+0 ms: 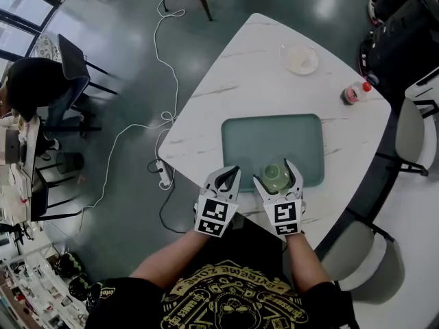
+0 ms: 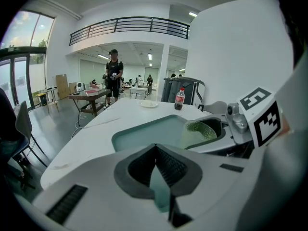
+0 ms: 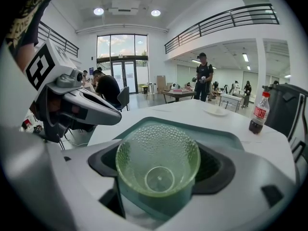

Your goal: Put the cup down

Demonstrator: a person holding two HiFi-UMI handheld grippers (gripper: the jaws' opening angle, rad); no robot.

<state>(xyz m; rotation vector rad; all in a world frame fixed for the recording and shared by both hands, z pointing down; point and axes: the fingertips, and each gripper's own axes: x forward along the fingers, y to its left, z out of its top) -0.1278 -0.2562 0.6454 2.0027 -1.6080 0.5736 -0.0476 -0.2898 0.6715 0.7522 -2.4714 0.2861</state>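
A green dimpled glass cup [image 1: 276, 177] is clamped in my right gripper [image 1: 276, 173], which is shut on it above the near edge of the teal tray [image 1: 271, 139]. In the right gripper view the cup [image 3: 158, 165] shows its open mouth to the camera, with the jaws pressed on both its sides. My left gripper [image 1: 233, 173] hovers just left of it over the table's near edge, shut with nothing in it. In the left gripper view the pads meet at the tips [image 2: 155, 148], and the cup [image 2: 197, 133] shows to the right above the tray [image 2: 144, 131].
On the white marble table [image 1: 233, 88], a small cola bottle [image 1: 353, 93] stands at the far right and a clear plate [image 1: 300, 59] at the far side. White chairs [image 1: 411, 132] stand to the right. A cable [image 1: 164, 81] runs over the floor on the left.
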